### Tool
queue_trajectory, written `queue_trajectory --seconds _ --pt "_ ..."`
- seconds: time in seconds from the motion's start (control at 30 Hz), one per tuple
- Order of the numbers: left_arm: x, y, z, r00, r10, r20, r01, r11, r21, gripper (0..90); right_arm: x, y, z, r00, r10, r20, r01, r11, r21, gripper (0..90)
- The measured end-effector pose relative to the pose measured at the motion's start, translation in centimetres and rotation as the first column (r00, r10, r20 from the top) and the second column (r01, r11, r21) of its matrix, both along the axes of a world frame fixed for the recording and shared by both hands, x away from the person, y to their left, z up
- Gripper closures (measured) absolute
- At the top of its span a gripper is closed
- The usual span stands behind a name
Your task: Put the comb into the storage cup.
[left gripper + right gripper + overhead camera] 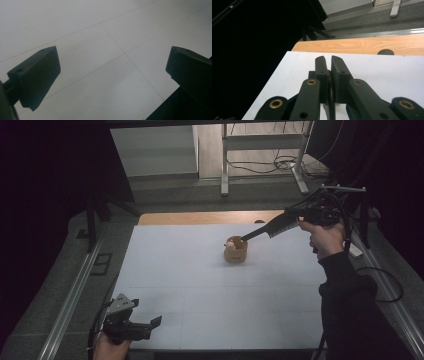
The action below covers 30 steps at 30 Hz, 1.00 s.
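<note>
A small wooden cup (235,251) stands on the white table top (200,290), right of the middle, with a pale lump (230,246) inside. My right gripper (274,229) hangs above the far right of the table, pointing down and left at the cup. It is shut on a thin dark tool (252,235) whose tip reaches the cup's rim. In the right gripper view the jaws of this gripper (329,60) meet on that thin tool (331,86), seen edge-on. My left gripper (154,324) rests low at the near left edge. It (112,72) is open, with bare table between its jaws.
A wooden strip (210,217) runs along the table's far edge, with a dark round spot (385,52) on it. Metal rails (70,300) flank both sides. Desk legs (225,165) and cables (280,164) lie on the floor beyond. A dark curtain (50,180) hangs at the left.
</note>
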State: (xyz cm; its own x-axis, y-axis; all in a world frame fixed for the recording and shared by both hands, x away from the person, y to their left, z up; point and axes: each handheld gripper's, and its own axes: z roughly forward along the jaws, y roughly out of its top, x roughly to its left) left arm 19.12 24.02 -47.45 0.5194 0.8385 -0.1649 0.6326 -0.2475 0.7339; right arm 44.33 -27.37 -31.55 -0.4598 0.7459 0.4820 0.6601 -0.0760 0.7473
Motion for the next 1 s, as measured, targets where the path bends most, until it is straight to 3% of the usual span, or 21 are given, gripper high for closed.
queue_trajectory --seconds 1.0 --pt "0.1 -0.1 0.0 1.0 -0.006 -0.005 0.006 0.9999 0.009 0.0 2.6 3.6 -2.5 0.9995 -0.004 -0.03 0.002 0.998 -0.068 84.5"
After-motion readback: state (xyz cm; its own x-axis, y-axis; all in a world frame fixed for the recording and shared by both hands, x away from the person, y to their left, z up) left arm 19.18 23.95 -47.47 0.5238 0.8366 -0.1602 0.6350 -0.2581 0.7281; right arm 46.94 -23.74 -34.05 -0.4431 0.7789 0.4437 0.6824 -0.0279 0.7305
